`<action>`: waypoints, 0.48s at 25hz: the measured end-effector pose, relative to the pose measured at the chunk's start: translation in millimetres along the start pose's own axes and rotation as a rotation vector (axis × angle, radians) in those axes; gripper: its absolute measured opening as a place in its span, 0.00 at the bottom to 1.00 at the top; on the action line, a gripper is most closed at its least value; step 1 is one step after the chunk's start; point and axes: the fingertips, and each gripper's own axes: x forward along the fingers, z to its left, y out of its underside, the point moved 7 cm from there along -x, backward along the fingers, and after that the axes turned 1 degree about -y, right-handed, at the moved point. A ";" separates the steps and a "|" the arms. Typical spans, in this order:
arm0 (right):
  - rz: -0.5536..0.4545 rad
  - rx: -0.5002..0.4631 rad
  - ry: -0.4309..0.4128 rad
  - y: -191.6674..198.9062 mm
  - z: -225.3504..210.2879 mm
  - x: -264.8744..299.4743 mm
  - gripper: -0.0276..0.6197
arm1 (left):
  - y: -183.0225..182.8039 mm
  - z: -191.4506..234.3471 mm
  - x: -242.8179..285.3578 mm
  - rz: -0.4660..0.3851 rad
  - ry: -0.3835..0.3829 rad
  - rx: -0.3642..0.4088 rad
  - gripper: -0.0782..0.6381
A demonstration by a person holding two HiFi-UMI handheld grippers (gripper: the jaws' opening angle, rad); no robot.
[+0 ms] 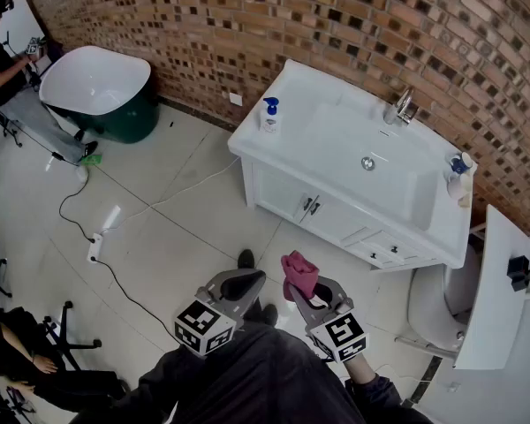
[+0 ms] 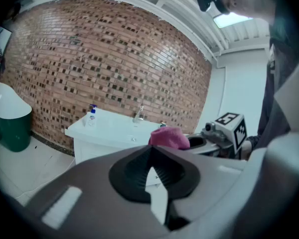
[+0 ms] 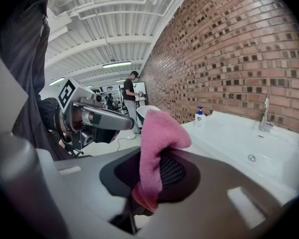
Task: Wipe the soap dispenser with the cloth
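While the cloth (image 1: 299, 274) was gripped by the right claw (image 1: 306, 291), the left claw (image 1: 241, 283) was seen shut and empty; the soap dispenser (image 1: 269, 115) was pictured well apart on the white tabletop (image 1: 293, 95).

The cloth (image 3: 157, 148) is pink, soft, nappy fabric, matt. The soap dispenser (image 1: 269, 116), at eleven o'clock on the washstand (image 1: 300, 104), looks like clear plastic with a blue pump. The washstand is smooth, glossy white, and its tap (image 1: 404, 106) at one o'clock shines like metal. The wall (image 1: 247, 25) is rough matt brick, the floor (image 1: 177, 237) smooth pale tile.
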 end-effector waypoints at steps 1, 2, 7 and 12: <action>0.004 -0.002 -0.003 -2.8 -7.1 9.3 0.15 | -2.0 10.2 5.0 0.000 -0.002 -0.005 0.11; 0.007 -0.004 -0.005 -5.6 -14.4 18.7 0.15 | -4.1 20.7 10.3 0.000 -0.003 -0.010 0.11; 0.023 0.002 0.005 -23.3 -61.9 68.2 0.15 | -23.7 83.8 47.6 0.000 -0.004 -0.032 0.11; 0.048 0.012 0.029 -68.2 -129.9 129.3 0.15 | -80.5 163.4 93.6 0.002 0.025 -0.006 0.11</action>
